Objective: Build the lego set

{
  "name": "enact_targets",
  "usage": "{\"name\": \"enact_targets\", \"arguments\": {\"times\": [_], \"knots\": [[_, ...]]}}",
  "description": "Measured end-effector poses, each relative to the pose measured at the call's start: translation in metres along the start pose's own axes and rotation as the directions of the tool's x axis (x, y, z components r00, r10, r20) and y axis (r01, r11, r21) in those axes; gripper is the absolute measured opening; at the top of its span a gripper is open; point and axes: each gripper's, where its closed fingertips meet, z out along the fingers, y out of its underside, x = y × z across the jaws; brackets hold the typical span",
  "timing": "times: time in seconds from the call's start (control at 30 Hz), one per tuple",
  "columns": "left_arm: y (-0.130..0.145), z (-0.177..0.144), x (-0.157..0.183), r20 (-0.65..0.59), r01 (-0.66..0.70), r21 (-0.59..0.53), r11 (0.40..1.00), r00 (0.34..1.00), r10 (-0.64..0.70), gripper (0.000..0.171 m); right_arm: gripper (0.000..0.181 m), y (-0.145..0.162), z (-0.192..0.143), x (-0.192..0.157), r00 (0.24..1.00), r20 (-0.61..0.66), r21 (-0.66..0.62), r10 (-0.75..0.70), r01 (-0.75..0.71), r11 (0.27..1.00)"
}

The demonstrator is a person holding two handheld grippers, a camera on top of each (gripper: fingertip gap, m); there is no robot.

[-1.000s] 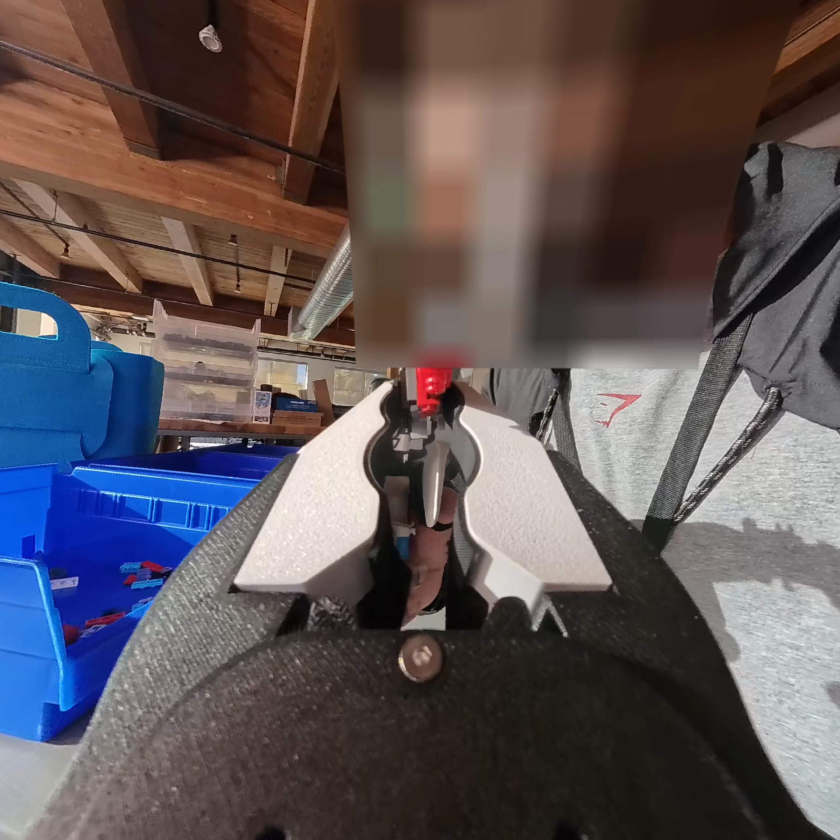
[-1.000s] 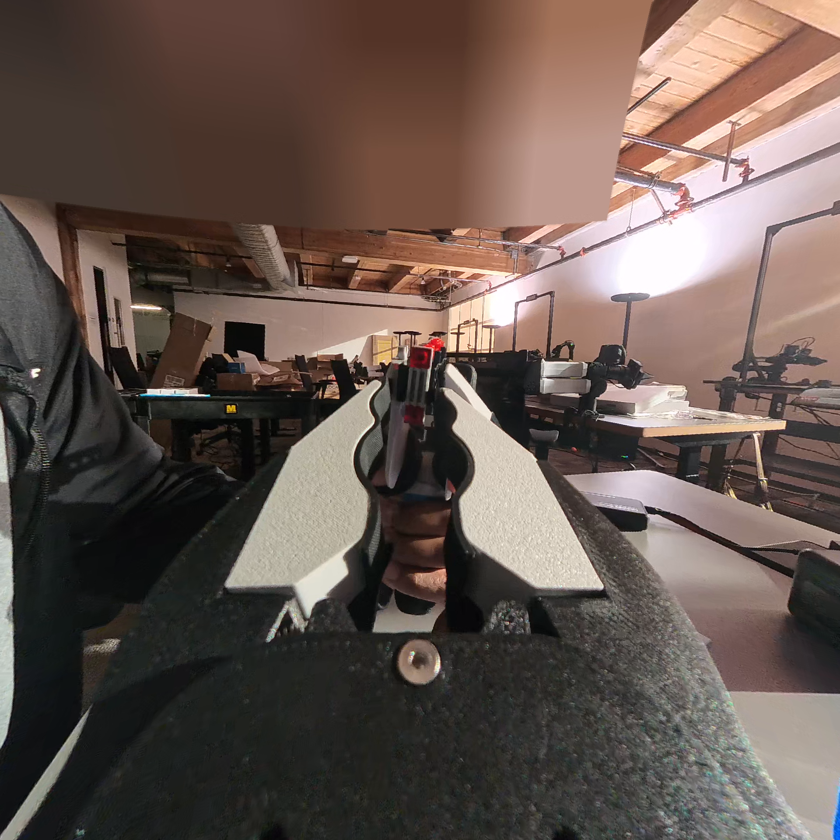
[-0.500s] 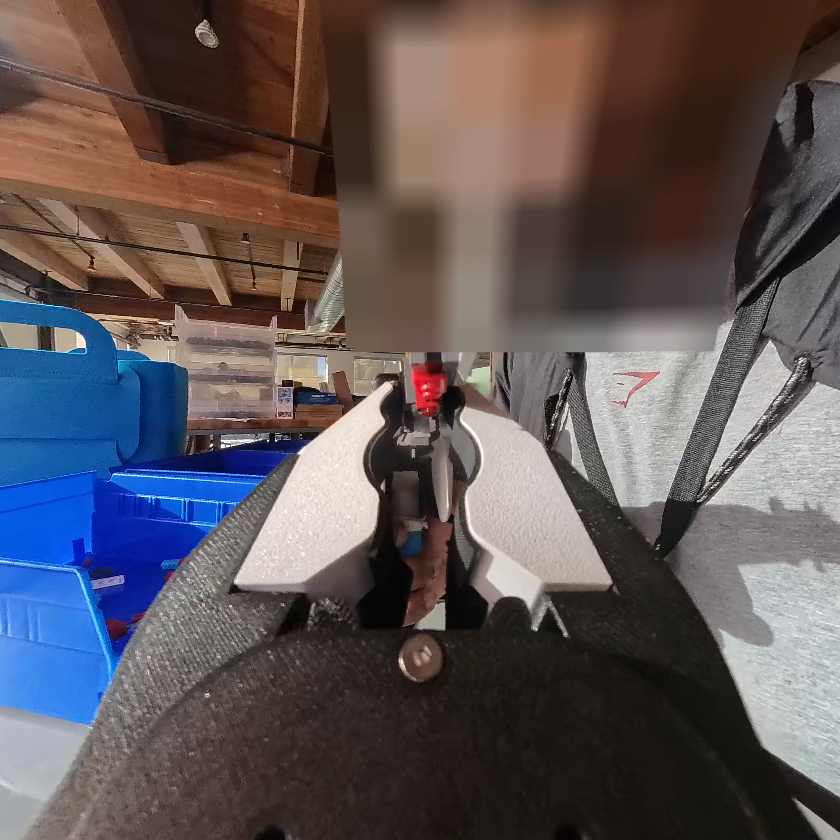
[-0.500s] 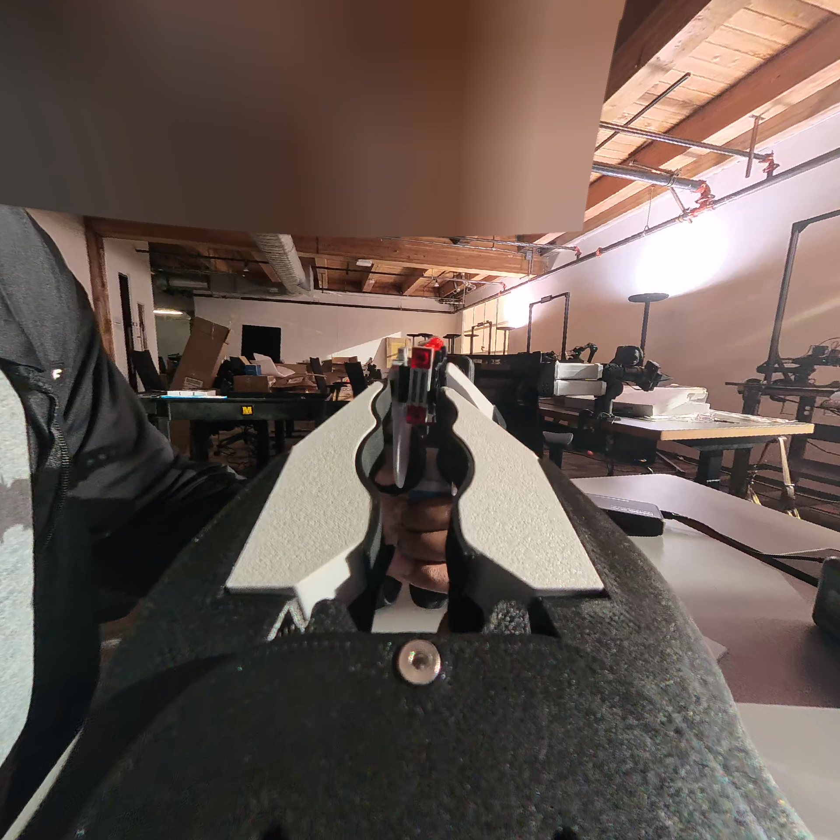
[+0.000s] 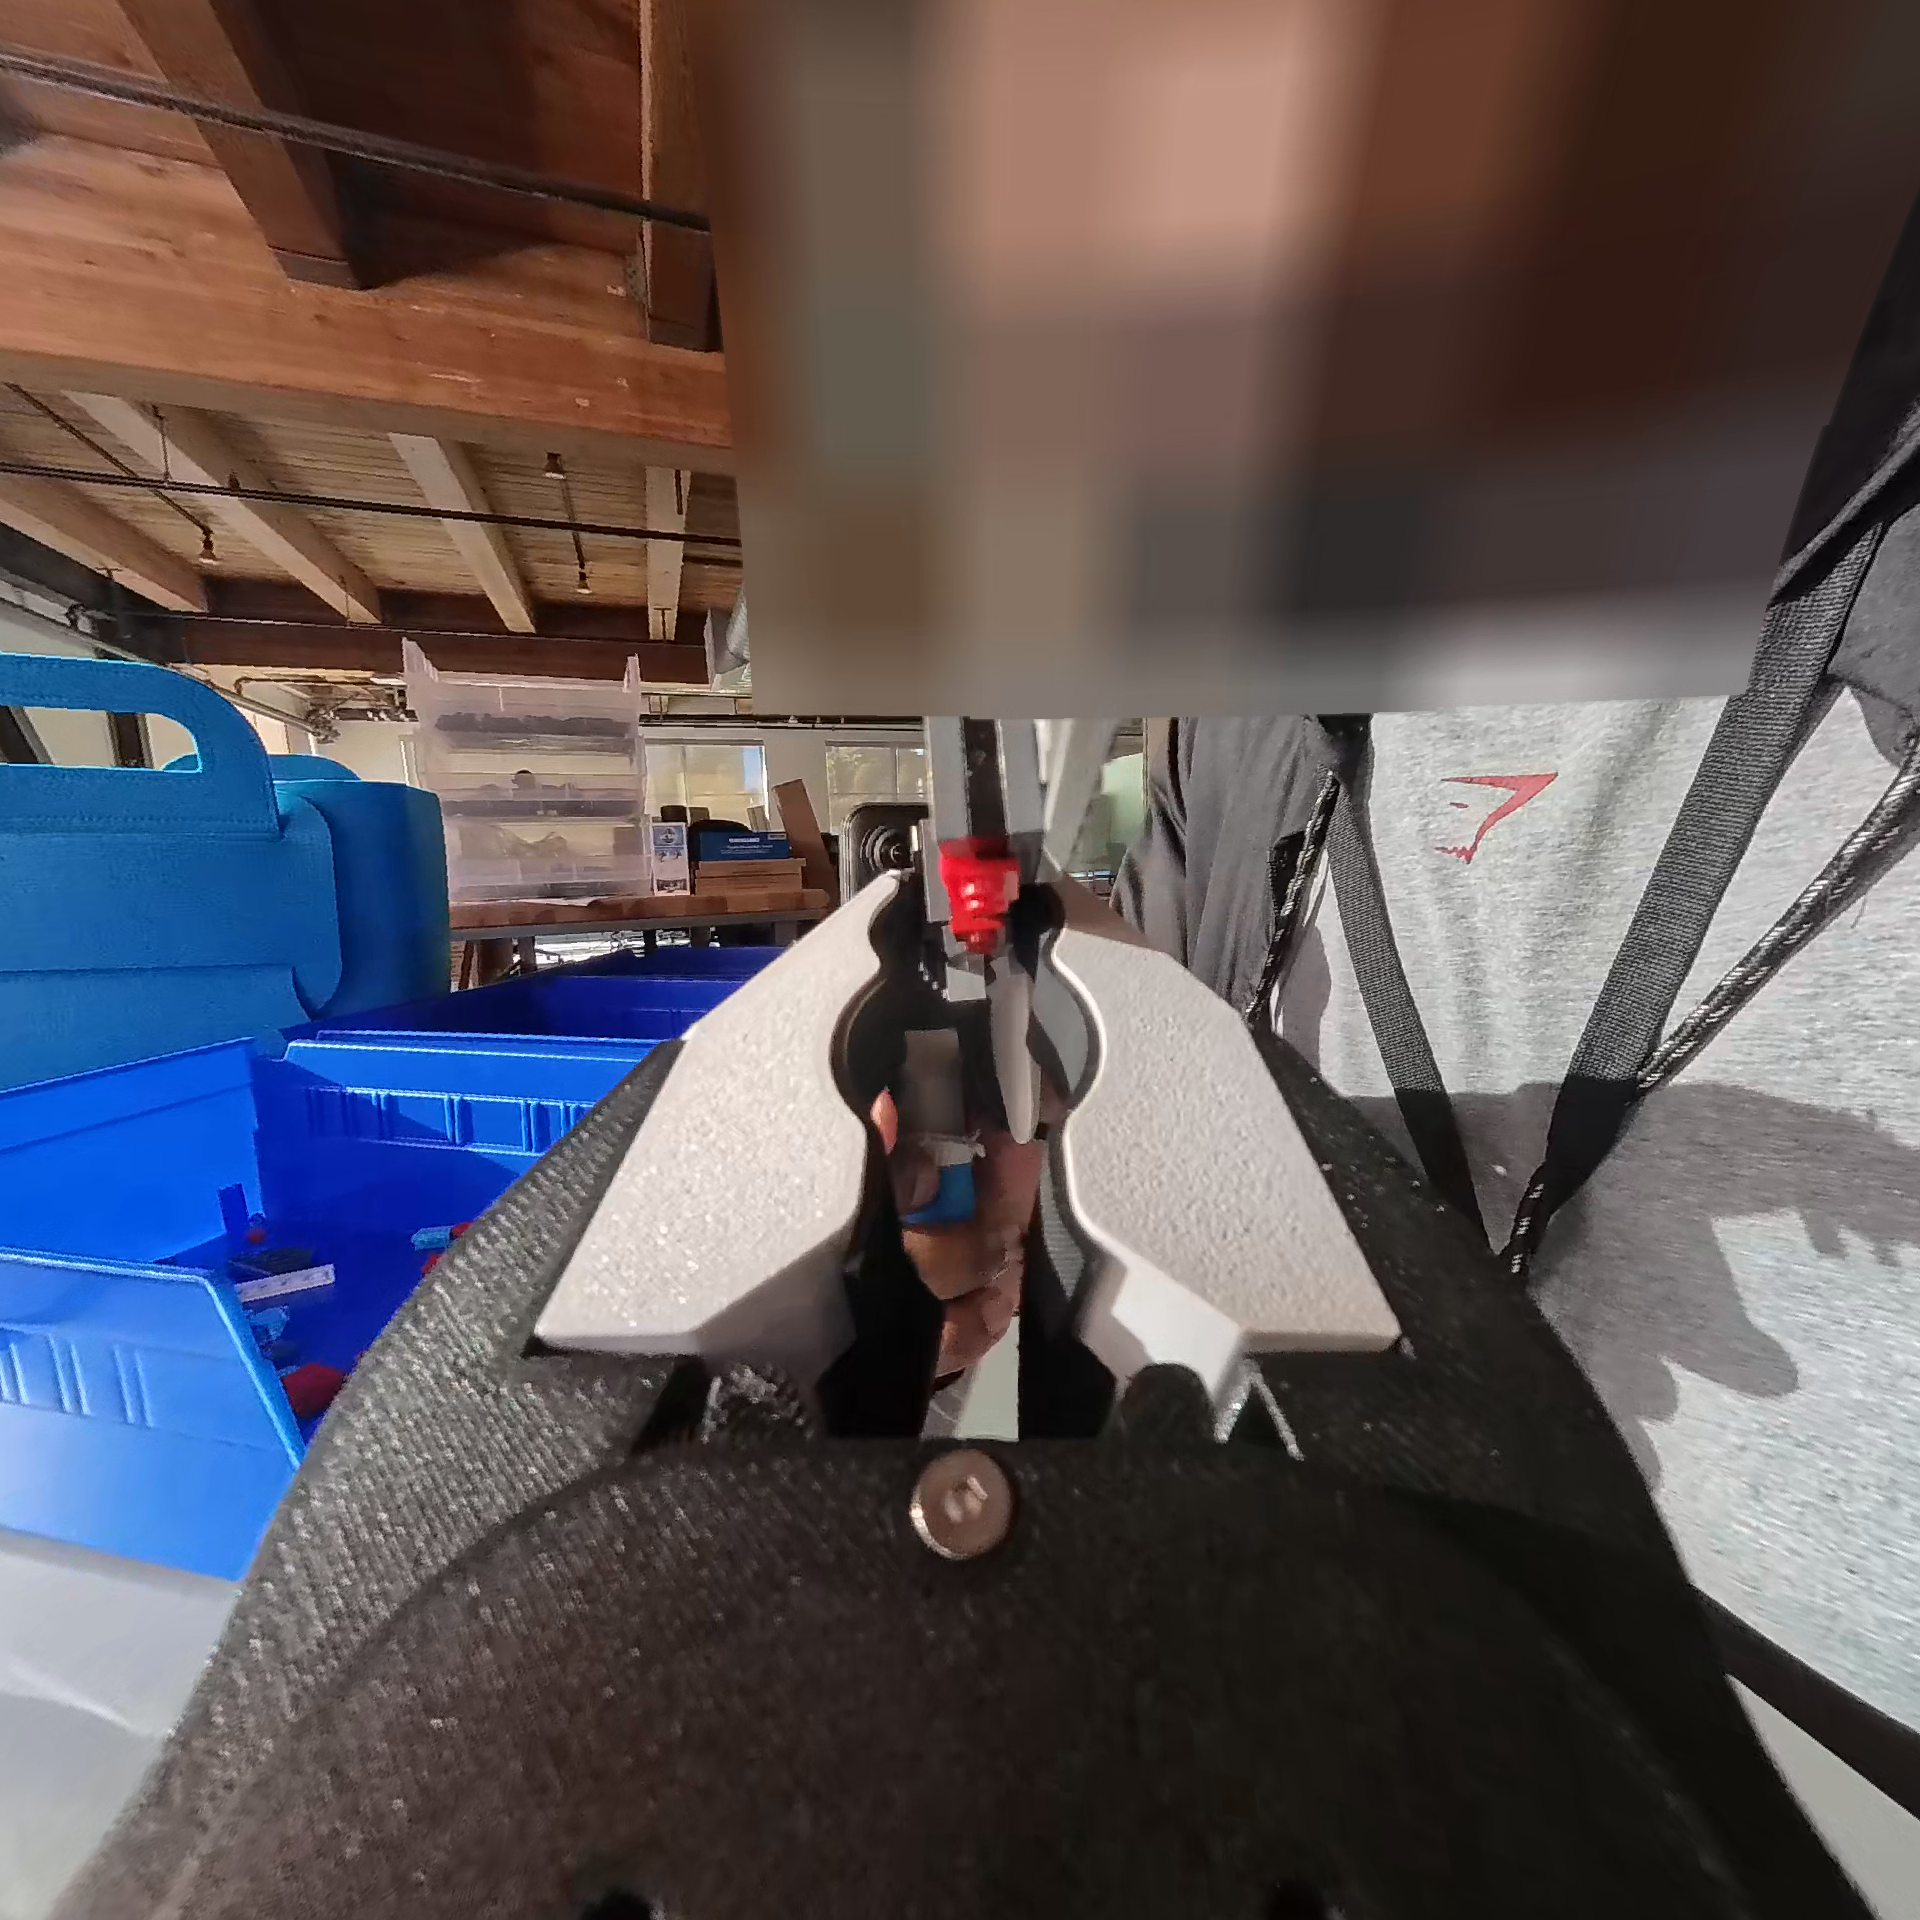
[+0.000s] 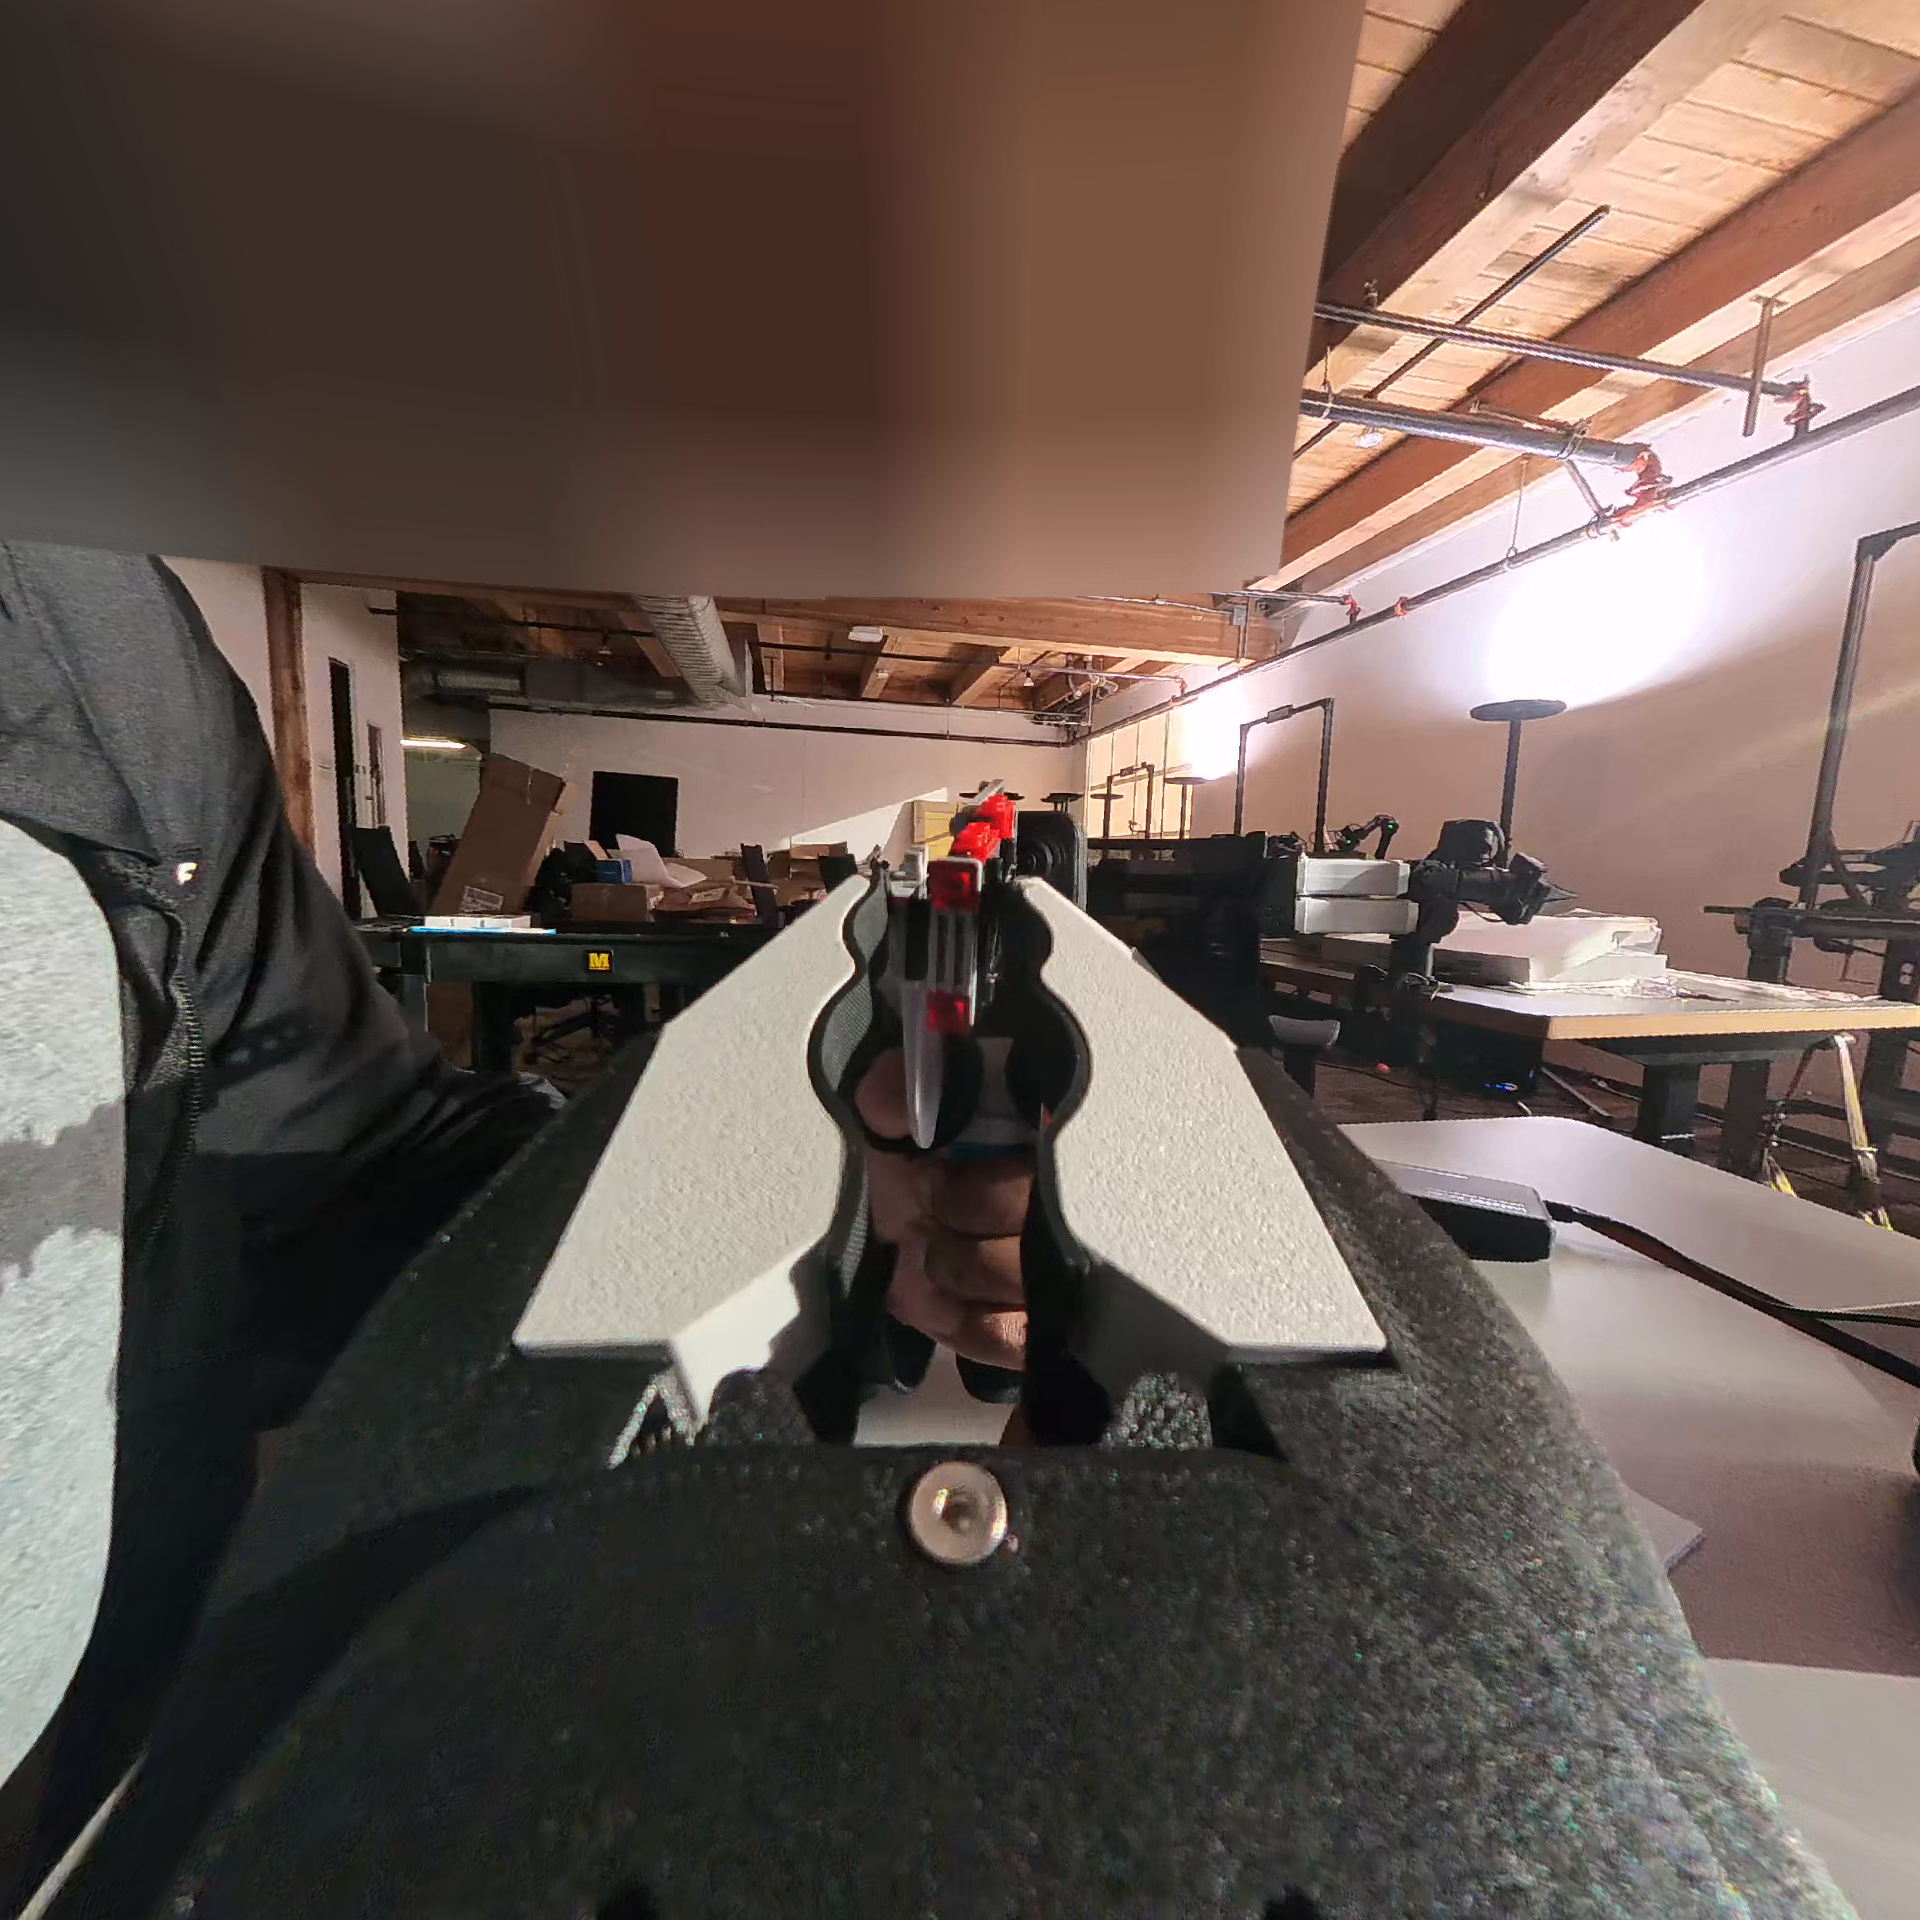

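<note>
A small lego model of grey, black, white and red pieces is held up in the air between both grippers, which face each other. In the left wrist view my left gripper (image 5: pixel 975 925) is shut on the model (image 5: pixel 1010 1029), with a red ribbed piece (image 5: pixel 975 883) at its tips. The right gripper's fingers (image 5: pixel 948 774) come in from beyond. In the right wrist view my right gripper (image 6: pixel 948 904) is shut on the same model (image 6: pixel 940 977), whose red end (image 6: pixel 982 831) sticks out past the tips. A hand (image 6: pixel 956 1278) shows through the gap.
Blue bins (image 5: pixel 416 1081) with several loose bricks (image 5: pixel 281 1278) stand low on the left, with a blue case (image 5: pixel 156 883) behind them. The person's grey shirt (image 5: pixel 1662 1039) is close on the right. A white table (image 6: pixel 1662 1351) with a black cable and box (image 6: pixel 1475 1216) lies at the right. Both grippers' tips are close together, under 4 cm apart.
Both grippers stay shut on the model. The left view has swung slightly left, so the bins sit further right. The model's far red end now sticks out more in the right view.
</note>
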Motion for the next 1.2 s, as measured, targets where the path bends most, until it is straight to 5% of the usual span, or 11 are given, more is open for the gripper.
{"name": "enact_targets", "arguments": {"times": [0.87, 1.07, 1.2], "knots": [[-0.003, -0.003, -0.013, 0.074, -0.002, 0.003, 1.000, 0.997, 0.002, 0.018, 0.023, 0.001, -0.002, 0.013, 0.997, -0.080, -0.003, 0.020, -0.021, 1.000], [-0.005, -0.007, -0.045, 0.203, 0.192, 0.086, 0.978, 0.957, -0.206, 0.018, 0.040, 0.005, -0.006, 0.038, 0.979, -0.203, -0.061, -0.035, 0.023, 0.998], [0.000, -0.009, -0.069, 0.267, 0.380, 0.204, 0.902, 0.865, -0.425, 0.018, 0.041, 0.006, -0.013, 0.059, 0.950, -0.304, -0.106, -0.077, 0.047, 0.993]]}}
